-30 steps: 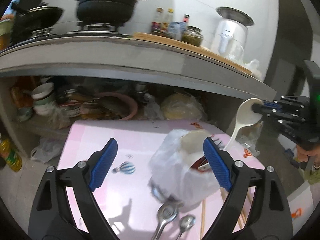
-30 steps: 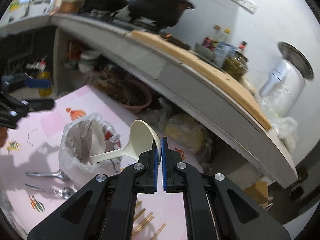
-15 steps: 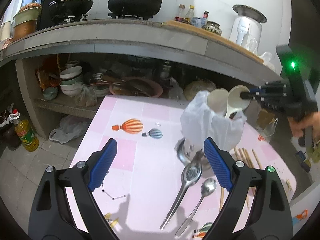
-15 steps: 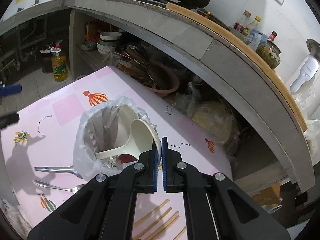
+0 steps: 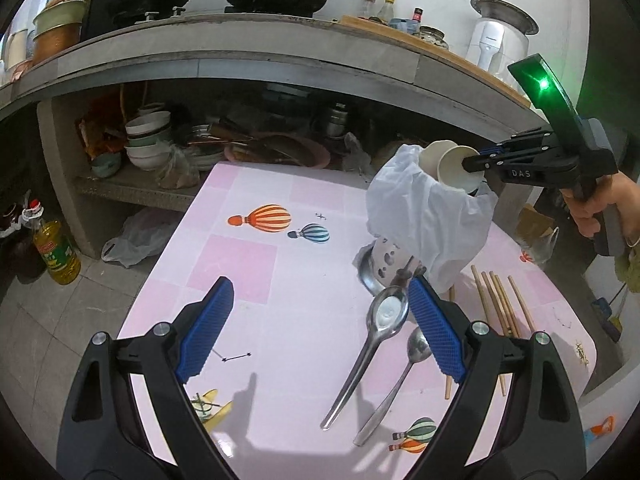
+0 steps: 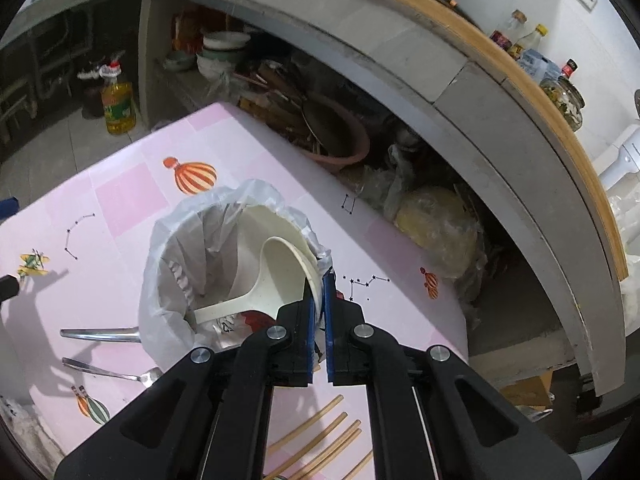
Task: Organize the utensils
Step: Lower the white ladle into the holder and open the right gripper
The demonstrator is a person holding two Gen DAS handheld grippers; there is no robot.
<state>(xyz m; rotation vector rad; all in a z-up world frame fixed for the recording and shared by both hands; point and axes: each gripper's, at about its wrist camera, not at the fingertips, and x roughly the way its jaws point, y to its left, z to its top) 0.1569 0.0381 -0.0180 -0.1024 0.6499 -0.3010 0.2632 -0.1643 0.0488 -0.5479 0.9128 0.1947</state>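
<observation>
Ladle [image 6: 276,276], cream plastic, smooth round bowl and long thin handle, is clenched at its bowl rim by the right tongs [image 6: 318,312]; handle slants down into the holder [image 6: 224,264], bowl at the holder's 4 o'clock rim. Holder is a perforated metal cylinder [image 5: 386,258] lined with a crinkly white plastic bag [image 5: 424,216], standing in a shallow steel dish near worktop centre. A second cream ladle bowl leans inside the bag behind the first. Left tongs [image 5: 320,328] released, ribbed blue pads wide apart, holding nothing, hovering low over the near worktop. Two shiny steel spoons [image 5: 374,340] lie flat side by side just at 6 o'clock of the holder in the left view, bowls toward the holder, handles toward camera; the larger bowl's edge sits close to the right blue pad, contact unclear. Bundle of thin wooden chopsticks [image 5: 496,300] lies loose at 4 o'clock of the holder. Worktop [image 5: 248,256] is glossy pink with balloon and plane prints. Behind it at 12 o'clock, a grey concrete shelf holds stacked ceramic bowls [image 5: 146,140]; yellow oil bottle [image 5: 56,248] on the floor at 9 o'clock.
</observation>
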